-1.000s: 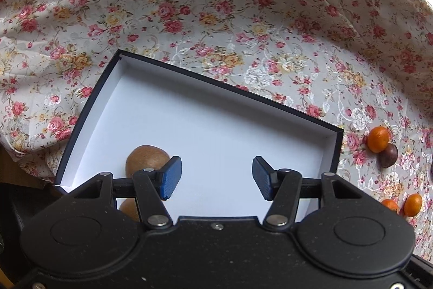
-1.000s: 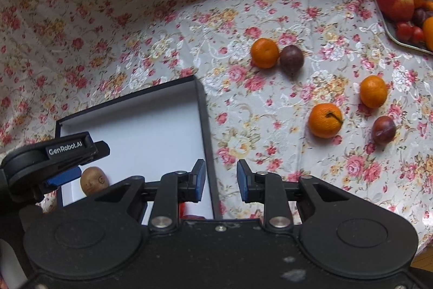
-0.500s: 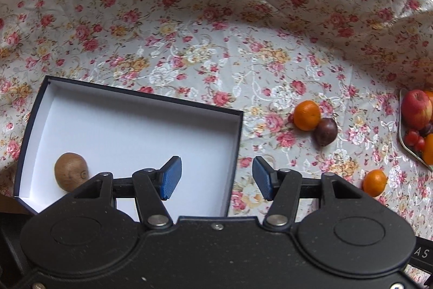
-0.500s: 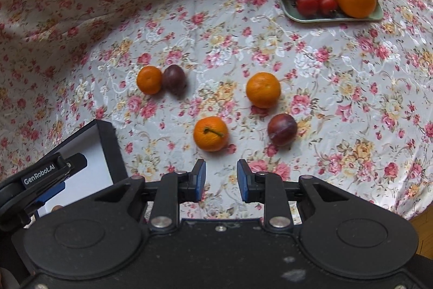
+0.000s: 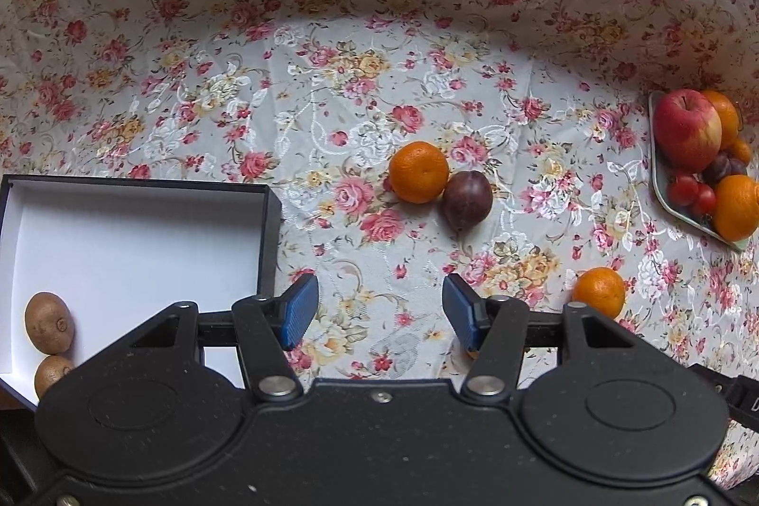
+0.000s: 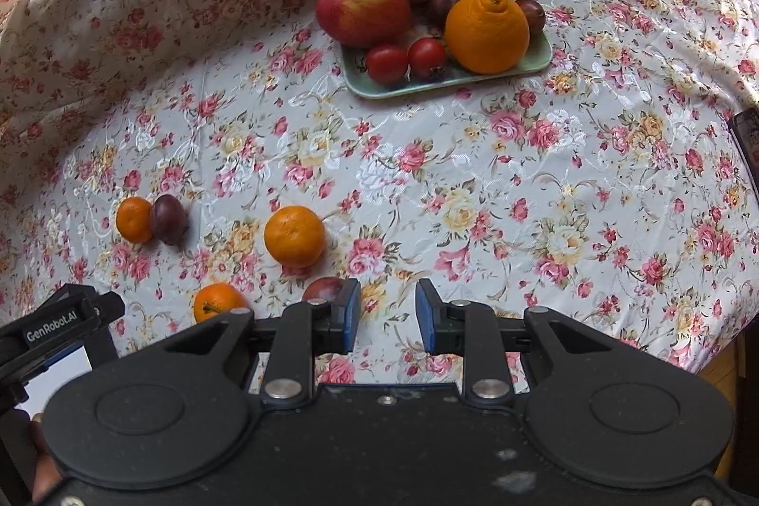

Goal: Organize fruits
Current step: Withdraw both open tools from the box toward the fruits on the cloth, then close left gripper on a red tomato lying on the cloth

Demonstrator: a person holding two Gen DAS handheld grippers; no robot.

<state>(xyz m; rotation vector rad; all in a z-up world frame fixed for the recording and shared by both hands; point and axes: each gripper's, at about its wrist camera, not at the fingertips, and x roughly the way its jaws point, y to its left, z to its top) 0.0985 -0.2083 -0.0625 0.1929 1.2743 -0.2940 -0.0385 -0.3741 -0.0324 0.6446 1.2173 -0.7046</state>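
Jaws spread, both empty | plum (image 6: 324,289) beside right gripper (image 6: 387,316) | tray (image 6: 446,81) beyond

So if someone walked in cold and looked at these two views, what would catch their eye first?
Probably the green tray at the far side of the floral cloth, heaped with a big red apple and a knobbly orange. Next, the loose mandarins and plums on the cloth, like the touching mandarin and plum. Then the black box at left, holding two kiwis in its near corner.
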